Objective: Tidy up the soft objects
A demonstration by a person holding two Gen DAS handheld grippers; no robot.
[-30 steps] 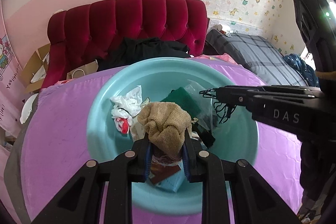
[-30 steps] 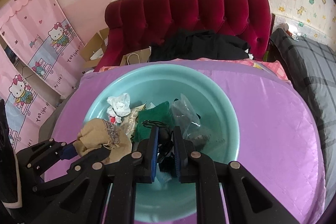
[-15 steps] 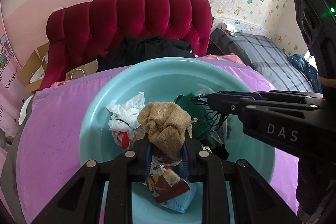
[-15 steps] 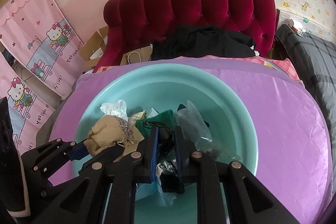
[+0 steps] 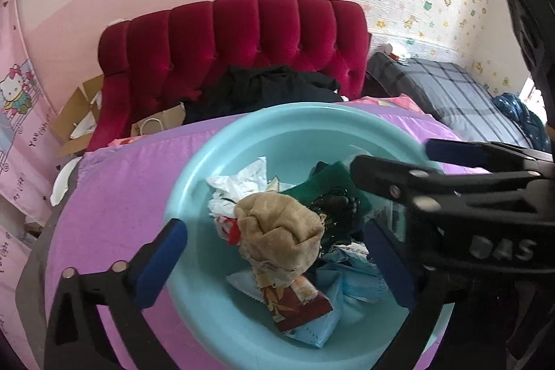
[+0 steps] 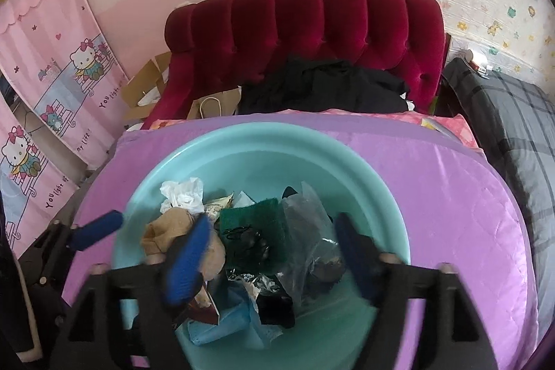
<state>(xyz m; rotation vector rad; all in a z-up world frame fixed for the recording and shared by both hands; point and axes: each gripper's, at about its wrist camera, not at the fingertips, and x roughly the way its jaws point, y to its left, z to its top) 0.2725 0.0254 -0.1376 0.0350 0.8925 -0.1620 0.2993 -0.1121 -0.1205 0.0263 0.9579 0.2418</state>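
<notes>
A teal basin (image 5: 242,141) (image 6: 263,141) sits on a purple cover and holds a heap of soft things. A tan knit cloth (image 5: 281,231) (image 6: 173,231) lies on the heap, with a black tangle (image 6: 249,241) on a green cloth (image 6: 256,217) beside it. My left gripper (image 5: 277,262) is open just above the tan cloth, its jaws wide on either side. My right gripper (image 6: 274,252) is open above the black tangle, and it shows from the side in the left wrist view (image 5: 392,172).
The basin also holds white crumpled plastic (image 5: 239,182), a clear bag (image 6: 308,217), blue face masks (image 5: 350,283) and a red printed packet (image 5: 295,304). A red tufted headboard (image 6: 305,26) with black clothes stands behind. A grey plaid bed (image 6: 513,113) is to the right.
Both grippers have opened over the basin. The tan cloth has left the left jaws and the black tangle has left the right jaws; both now lie on the heap.
</notes>
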